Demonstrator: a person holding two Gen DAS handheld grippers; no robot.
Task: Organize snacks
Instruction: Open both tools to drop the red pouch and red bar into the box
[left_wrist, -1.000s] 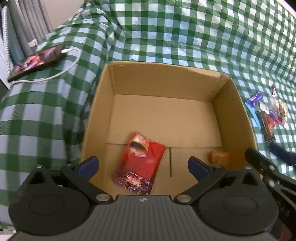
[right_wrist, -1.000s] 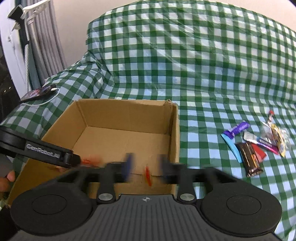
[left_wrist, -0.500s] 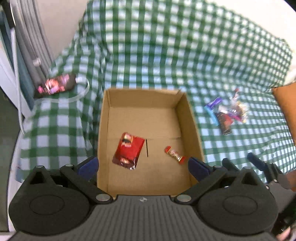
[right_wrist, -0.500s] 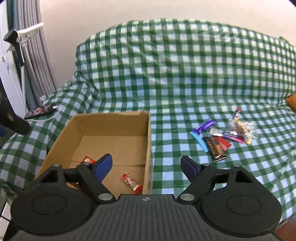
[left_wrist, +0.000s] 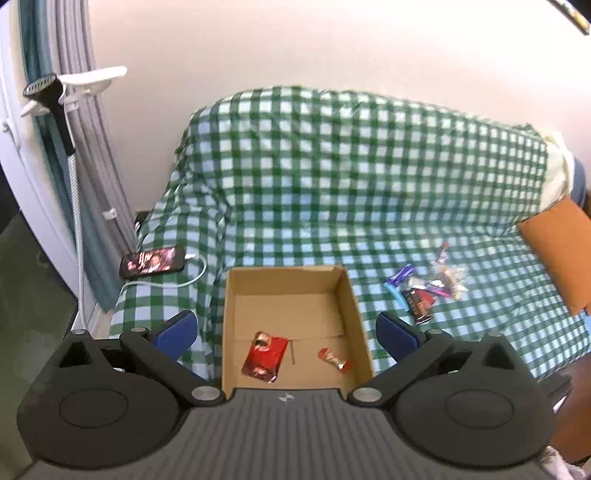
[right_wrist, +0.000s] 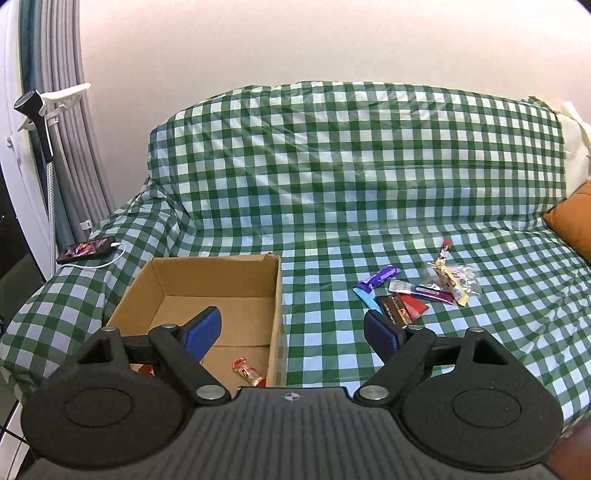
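I've got both tools up and clear over the sofa, nothing carried in either. My left gripper (left_wrist: 284, 328) has its jaws spread wide and released, framing the cardboard box (left_wrist: 288, 275) from above. My right gripper (right_wrist: 293, 326) is opening further with only air between its pads. That makes sense to me: two snacks already lie on the box floor, the red packet (left_wrist: 265, 356) and the small red candy (left_wrist: 334, 360), so I judge the next job is a fresh pick. The rest sit as a loose snack pile (right_wrist: 417, 291) on the checked cover (right_wrist: 351, 166), well apart from the box on its right, so I'd lean on the right tool for it. The left view looks straight down into the box and shows both dropped items whole. The right view hides the packet almost entirely behind its own finger (right_wrist: 203, 332), but gives me the pile far sharper, wrappers overlapping, the dark bar (right_wrist: 395, 306) nearest me. A phone (left_wrist: 152, 261) charges left of the box
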